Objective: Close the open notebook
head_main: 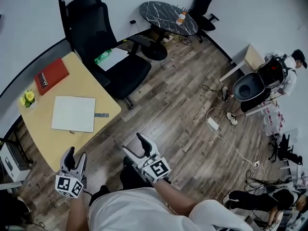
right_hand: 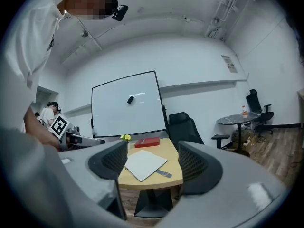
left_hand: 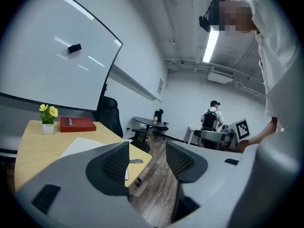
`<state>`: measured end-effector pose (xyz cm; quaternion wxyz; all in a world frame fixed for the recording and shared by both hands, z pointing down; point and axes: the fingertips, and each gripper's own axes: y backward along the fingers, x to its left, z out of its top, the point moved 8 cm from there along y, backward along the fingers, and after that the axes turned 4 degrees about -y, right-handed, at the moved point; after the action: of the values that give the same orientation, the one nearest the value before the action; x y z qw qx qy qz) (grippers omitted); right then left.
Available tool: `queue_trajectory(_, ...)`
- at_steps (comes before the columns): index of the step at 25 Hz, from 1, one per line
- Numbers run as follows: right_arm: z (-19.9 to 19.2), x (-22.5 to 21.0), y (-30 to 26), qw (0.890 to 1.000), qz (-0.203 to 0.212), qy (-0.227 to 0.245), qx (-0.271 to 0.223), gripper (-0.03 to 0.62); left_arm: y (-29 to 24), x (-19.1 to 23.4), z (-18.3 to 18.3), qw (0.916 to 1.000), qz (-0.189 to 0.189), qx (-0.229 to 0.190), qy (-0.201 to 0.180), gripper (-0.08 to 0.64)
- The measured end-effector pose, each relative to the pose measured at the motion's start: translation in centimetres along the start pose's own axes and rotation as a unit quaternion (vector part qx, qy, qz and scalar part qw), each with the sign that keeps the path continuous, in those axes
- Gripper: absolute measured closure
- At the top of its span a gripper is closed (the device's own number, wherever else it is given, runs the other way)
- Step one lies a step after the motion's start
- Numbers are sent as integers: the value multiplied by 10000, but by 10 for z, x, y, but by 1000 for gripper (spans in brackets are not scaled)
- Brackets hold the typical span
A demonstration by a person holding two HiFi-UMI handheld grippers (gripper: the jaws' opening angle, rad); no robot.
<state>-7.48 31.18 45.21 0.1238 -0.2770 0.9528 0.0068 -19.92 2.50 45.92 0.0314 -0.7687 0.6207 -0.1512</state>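
Left gripper [head_main: 76,154], right gripper [head_main: 133,143] released, empty, well off notebook [head_main: 73,113]. Imo approach low at strap [head_main: 101,115] edge, flip cover slow.

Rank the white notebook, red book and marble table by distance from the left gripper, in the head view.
1. White notebook, on the desk, just ahead of the left gripper.
2. Red book, at the desk's far end.
3. Marble table, across the room.

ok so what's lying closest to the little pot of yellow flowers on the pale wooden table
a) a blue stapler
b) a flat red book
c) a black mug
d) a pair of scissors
b, the flat red book lies just beside the small pot of yellow flowers on the pale wooden table, and no stapler, mug or scissors shows there
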Motion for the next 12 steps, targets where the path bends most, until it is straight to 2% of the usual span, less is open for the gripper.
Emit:
queue_trajectory(4, 18, -35, -19, 9987, 473, 156, 103, 255, -22, -6, 8, 9988, 430, -103, 228, 331)
queue_trajectory(8, 27, -61, -48, 9952, 891, 399, 121, 255, -44, -4, 20, 9964, 677, -266, 431, 331)
queue_trajectory(12, 26, -79, -76, 9922, 1166, 347, 289, 255, -53, 2, 12, 9928, 990, -266, 621, 331)
